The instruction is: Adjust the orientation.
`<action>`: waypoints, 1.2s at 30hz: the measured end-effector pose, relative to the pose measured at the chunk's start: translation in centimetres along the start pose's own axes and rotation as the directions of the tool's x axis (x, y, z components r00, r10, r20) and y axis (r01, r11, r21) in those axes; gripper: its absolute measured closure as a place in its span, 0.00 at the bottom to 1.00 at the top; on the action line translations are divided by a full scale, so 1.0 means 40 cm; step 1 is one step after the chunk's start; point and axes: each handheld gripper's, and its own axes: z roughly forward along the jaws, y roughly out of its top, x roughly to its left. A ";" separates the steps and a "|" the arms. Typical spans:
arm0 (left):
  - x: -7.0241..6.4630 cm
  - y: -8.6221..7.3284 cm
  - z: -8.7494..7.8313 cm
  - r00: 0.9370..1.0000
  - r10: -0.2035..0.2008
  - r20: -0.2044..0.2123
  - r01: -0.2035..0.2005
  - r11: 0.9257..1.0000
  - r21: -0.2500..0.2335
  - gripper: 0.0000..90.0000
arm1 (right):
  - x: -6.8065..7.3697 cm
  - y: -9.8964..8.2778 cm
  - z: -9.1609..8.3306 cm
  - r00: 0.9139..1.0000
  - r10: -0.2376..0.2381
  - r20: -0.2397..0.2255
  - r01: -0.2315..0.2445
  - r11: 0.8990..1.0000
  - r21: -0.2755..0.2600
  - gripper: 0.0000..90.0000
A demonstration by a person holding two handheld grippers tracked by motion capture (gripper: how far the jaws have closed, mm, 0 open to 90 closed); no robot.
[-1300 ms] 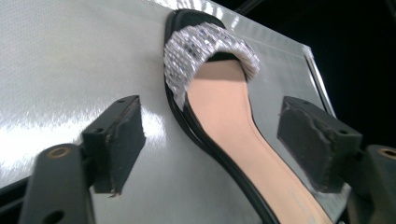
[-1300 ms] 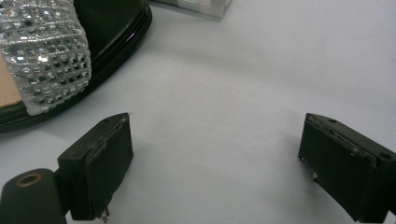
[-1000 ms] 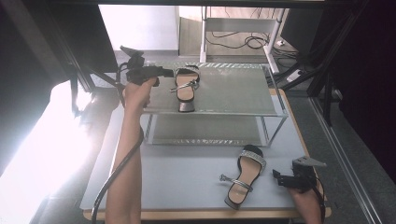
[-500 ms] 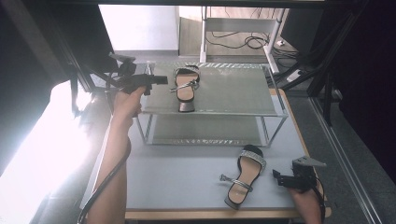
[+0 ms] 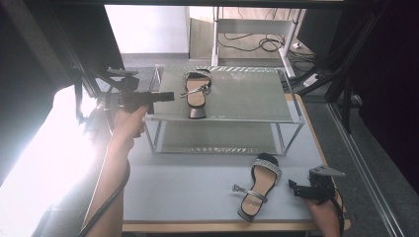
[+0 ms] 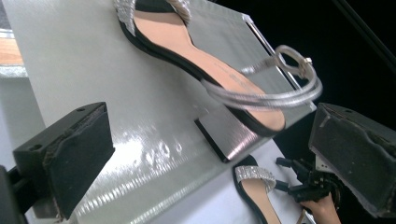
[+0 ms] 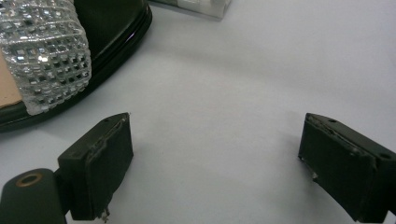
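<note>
While the left gripper (image 5: 165,96) is held level just off the left edge of the shelf rack (image 5: 232,116), its fingers (image 6: 79,158) have just been opening and stand wide apart with nothing between them. One sandal (image 5: 196,92) is seen lying on the rack's top shelf, heel towards the person, apart from the fingers, so the placing of this first sandal is judged done and the release complete. Further right, the second sandal (image 5: 257,186) lies on the table (image 5: 173,192) in front of the rack, toe band towards the rack and loose ankle strap trailing. Just beside it, at the table's right front corner, the right gripper (image 5: 292,185) is rested with its fingers (image 7: 100,163) also spread and empty. The next move is judged to call for those fingers being closed on the second sandal's sole or heel, then a lift up to the shelf beside its mate. No brand, label or writing can be read anywhere.
</note>
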 end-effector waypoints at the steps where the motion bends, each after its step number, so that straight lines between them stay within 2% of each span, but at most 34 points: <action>1: -0.003 -0.007 -0.001 1.000 0.006 0.002 -0.006 1.000 0.001 0.00 | 0.000 0.000 0.000 1.000 0.000 0.000 0.000 1.000 0.000 0.11; 16: -0.050 -0.106 0.005 0.996 0.076 0.040 -0.076 0.997 -0.003 0.00 | 0.000 0.000 0.000 1.000 -0.001 0.001 0.001 1.000 -0.001 0.11; 19: -0.054 -0.127 0.009 0.995 0.091 0.035 -0.091 0.996 0.000 0.00 | 0.000 0.000 0.000 1.000 -0.001 0.001 0.001 1.000 -0.001 0.11; 29: -0.023 -0.193 0.031 0.994 0.068 0.079 -0.068 0.998 -0.011 0.01 | 0.000 0.000 0.000 1.000 -0.004 0.002 0.004 1.000 -0.002 0.11; 36: -0.005 -0.234 0.045 0.993 0.085 0.087 -0.084 0.996 -0.011 0.01 | 0.000 0.000 0.000 1.000 -0.001 0.002 0.001 1.000 -0.002 0.11</action>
